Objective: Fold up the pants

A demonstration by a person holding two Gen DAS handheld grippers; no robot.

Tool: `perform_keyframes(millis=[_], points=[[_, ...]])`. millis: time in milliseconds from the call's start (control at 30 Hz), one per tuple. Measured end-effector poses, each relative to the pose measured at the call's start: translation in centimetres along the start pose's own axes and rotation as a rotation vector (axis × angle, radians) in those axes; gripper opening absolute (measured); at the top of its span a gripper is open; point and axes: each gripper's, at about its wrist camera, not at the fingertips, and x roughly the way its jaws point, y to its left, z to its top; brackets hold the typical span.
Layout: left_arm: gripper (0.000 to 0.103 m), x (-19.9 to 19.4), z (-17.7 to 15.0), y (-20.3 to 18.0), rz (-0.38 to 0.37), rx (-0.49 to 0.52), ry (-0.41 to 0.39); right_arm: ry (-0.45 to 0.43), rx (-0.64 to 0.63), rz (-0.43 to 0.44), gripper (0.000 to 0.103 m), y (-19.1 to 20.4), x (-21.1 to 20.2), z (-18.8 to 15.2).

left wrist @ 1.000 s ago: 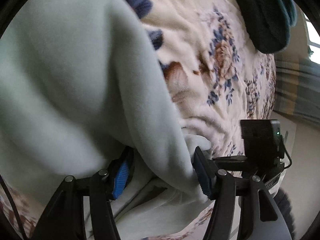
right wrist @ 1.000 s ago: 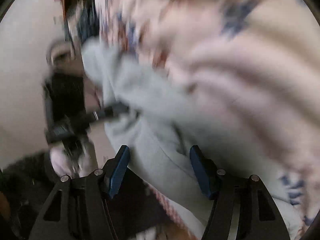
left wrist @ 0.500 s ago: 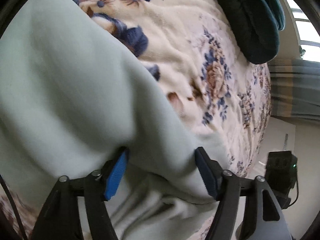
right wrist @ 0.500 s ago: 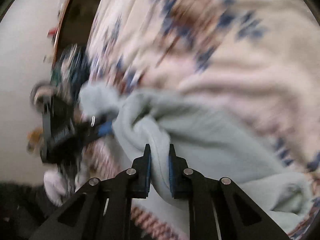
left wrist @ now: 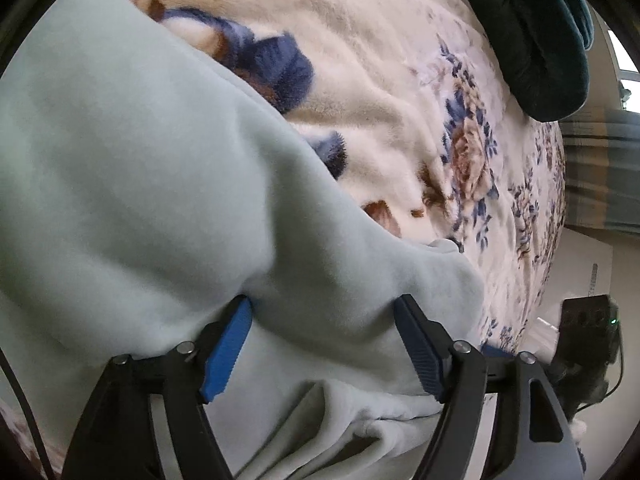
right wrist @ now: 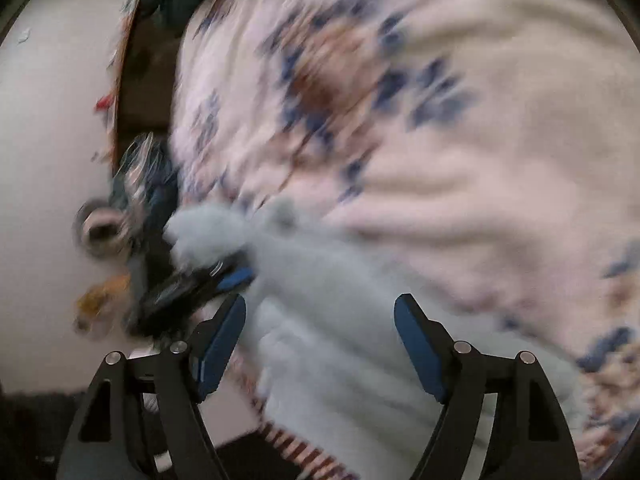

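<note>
Fleece bedding, a cream floral blanket (left wrist: 380,92), is carrying everything, with a dark green cushion (left wrist: 532,28) lying toward its far edge. Pale mint pants (left wrist: 132,184) are lying bunched along the blanket's near edge, doubled over with layered edges showing underneath; judging by that, one fold is made, and flattening and a further fold are left. Both tools are letting go. Left gripper (left wrist: 324,340) is opening, its jaws apart around a fold of pants without pressing on it. Right gripper (right wrist: 320,344) is opening too, its jaws standing wide with pants lying between them, though that view is blurred.
</note>
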Motion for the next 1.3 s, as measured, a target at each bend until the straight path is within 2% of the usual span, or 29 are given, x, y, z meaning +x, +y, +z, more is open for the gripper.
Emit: perform_keyframes(millis=[33, 67, 133, 200, 233, 267, 333, 367, 400, 467, 533, 633, 700, 733, 767, 833, 900, 1033, 1100, 1200, 1300], points=[[0.075, 0.0, 0.0, -0.1, 0.003, 0.003, 0.001, 0.047, -0.017, -0.055, 0.072, 0.2, 1.6, -0.3], [0.075, -0.1, -0.1, -0.2, 0.006, 0.013, 0.002, 0.058, -0.065, -0.185, 0.065, 0.5, 3.3, -0.4], [0.075, -0.3, -0.2, -0.6, 0.011, 0.045, 0.006, 0.038, -0.03, -0.325, 0.032, -0.6, 5.0, -0.1], [0.075, -1.2, -0.6, -1.1, 0.014, 0.094, -0.009, -0.019, 0.074, -0.332, 0.03, -1.9, 5.3, 0.3], [0.075, -2.0, -0.9, -1.6, 0.021, 0.129, -0.029, -0.038, 0.072, -0.351, 0.031, -1.5, 5.3, 0.3], [0.075, -3.1, -1.4, -2.0, 0.029, 0.172, -0.055, -0.057, 0.029, -0.404, 0.033, 0.0, 5.1, -0.2], [0.085, -5.8, -2.7, -2.6, 0.005, 0.259, -0.094, -0.098, -0.026, -0.467, 0.044, 2.2, 4.6, -1.5], [0.093, -6.8, -3.2, -2.5, 0.002, 0.277, -0.099, -0.137, -0.035, -0.494, 0.073, 3.5, 3.9, -2.7], [0.098, -8.0, -4.0, -2.1, 0.014, 0.288, -0.103, -0.17, -0.036, -0.516, 0.098, 4.4, 3.3, -3.8], [0.099, -10.1, -5.2, -0.3, 0.053, 0.267, -0.137, -0.271, -0.038, -0.592, 0.099, 6.7, 1.9, -6.8], [0.099, -11.7, -6.6, 2.6, 0.069, 0.191, -0.169, -0.355, -0.009, -0.682, 0.099, 8.1, 1.4, -10.1], [0.099, -12.7, -8.0, 8.3, 0.074, 0.021, -0.177, -0.396, 0.067, -0.658, 0.099, 8.6, 0.6, -15.1], [0.099, -12.7, -8.9, 11.6, 0.039, -0.094, -0.16, -0.363, 0.058, -0.627, 0.099, 9.0, 1.8, -18.2], [0.099, -12.7, -9.4, 12.4, 0.013, -0.127, -0.154, -0.34, 0.053, -0.626, 0.099, 9.1, 2.7, -19.5], [0.099, -12.4, -9.7, 12.5, -0.021, -0.13, -0.14, -0.321, 0.064, -0.591, 0.099, 8.8, 3.4, -20.9], [0.099, -10.7, -10.1, 10.5, -0.087, -0.046, -0.067, -0.325, 0.102, -0.533, 0.099, 7.8, 4.3, -22.1], [0.099, -7.5, -10.3, 7.2, -0.157, 0.064, 0.044, -0.321, 0.161, -0.517, 0.099, 5.6, 4.1, -23.6], [0.099, -1.4, -10.6, 0.5, -0.166, 0.287, 0.216, -0.342, 0.28, -0.498, 0.099, 1.4, 3.2, -26.1], [0.1, 1.4, -10.9, -2.3, -0.071, 0.39, 0.281, -0.366, 0.323, -0.498, 0.099, -0.2, 2.4, -26.7], [0.1, 4.3, -11.6, -4.3, 0.059, 0.514, 0.326, -0.402, 0.37, -0.474, 0.099, -2.6, 1.4, -27.0], [0.097, 4.2, -12.3, -5.2, 0.109, 0.54, 0.297, -0.43, 0.397, -0.447, 0.099, -4.2, 0.8, -27.1]])
